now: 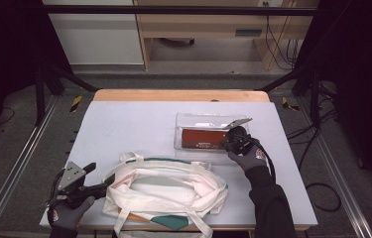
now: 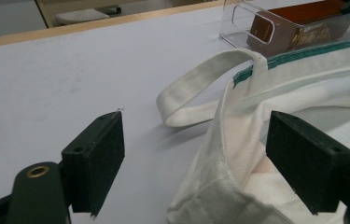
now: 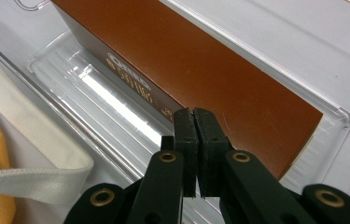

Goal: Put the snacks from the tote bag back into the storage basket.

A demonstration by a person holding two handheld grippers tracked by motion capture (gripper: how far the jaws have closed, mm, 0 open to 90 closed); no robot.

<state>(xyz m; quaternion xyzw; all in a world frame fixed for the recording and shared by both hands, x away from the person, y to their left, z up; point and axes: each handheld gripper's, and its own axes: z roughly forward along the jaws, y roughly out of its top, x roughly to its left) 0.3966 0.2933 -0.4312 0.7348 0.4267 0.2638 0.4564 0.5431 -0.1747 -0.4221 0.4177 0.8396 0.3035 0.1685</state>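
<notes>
Jaws of the right gripper (image 3: 194, 122) meet empty against the brown rectangular box (image 3: 200, 70) in the clear plastic tray (image 1: 186, 119). Left gripper (image 2: 196, 154), beside that tray, gapes around the white canvas tote bag's (image 1: 166, 191) rim; reopening for the box seems next.

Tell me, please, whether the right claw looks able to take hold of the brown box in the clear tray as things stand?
Probably not yet. The right claw is at the brown box inside the clear tray with nothing between them, but its jaws are shut against the box's edge; they would need to open first.
</notes>
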